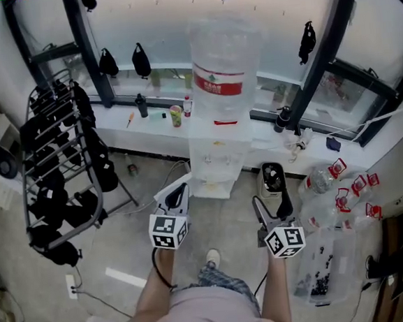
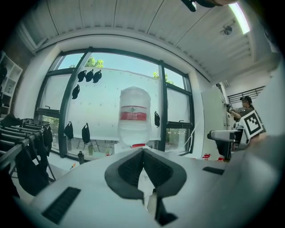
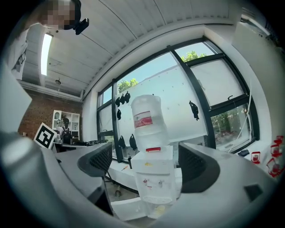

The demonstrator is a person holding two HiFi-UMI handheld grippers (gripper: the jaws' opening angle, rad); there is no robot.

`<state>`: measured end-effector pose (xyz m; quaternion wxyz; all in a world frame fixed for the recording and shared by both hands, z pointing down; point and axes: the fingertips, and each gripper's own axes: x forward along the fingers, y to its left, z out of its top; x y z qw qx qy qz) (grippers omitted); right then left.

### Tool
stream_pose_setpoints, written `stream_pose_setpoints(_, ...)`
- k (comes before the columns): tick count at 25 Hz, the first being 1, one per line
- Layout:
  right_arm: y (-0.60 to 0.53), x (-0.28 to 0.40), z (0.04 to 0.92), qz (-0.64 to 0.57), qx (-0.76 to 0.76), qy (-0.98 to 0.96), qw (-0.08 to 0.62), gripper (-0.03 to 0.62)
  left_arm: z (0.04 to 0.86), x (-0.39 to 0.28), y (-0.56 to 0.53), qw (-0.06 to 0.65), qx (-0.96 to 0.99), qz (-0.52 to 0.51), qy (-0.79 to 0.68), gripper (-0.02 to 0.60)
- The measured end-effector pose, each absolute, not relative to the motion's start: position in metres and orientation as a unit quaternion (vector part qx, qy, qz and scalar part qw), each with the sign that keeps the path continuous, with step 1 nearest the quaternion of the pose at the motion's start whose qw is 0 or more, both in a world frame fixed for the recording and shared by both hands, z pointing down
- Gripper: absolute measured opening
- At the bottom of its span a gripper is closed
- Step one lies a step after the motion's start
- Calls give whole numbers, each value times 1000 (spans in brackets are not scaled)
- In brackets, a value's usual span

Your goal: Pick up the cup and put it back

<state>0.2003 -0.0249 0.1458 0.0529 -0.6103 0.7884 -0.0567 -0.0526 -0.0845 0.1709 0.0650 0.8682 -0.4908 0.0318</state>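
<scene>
A small cup (image 1: 176, 115) with a green rim and a mottled yellow-and-red body stands upright on the white window ledge (image 1: 118, 131). It sits at about 11 o'clock from the water dispenser (image 1: 215, 159), with a small bottle (image 1: 188, 107) just beside it at 2 o'clock.

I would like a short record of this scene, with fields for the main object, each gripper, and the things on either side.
main object: white water dispenser, with a large bottle upright on top
left gripper: jaws together, nothing between them
right gripper: jaws apart, empty; the dispenser shows beyond the gap, not touched
left side: rack hung with dark items
right side: clear bottles on the floor
</scene>
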Motion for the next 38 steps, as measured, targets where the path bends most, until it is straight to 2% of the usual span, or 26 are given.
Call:
stream_pose_setpoints(12, -123, 219, 153, -73, -587, 805, 48, 459, 169, -24, -157, 57, 858, 51, -507, 26)
stream_pose_setpoints(24, -160, 216, 168, -80, -593, 800, 45, 459, 184, -21, -191, 67, 863, 55, -498, 26)
stream_pose_setpoints(29, -176, 210, 210, -93, -589, 802, 39, 458, 227, -25, -206, 73, 864, 68, -494, 26)
stream_pose_setpoints(38, -197, 198, 347, -114, -576, 809, 18, 457, 342, -20, -229, 68, 876, 79, -472, 26)
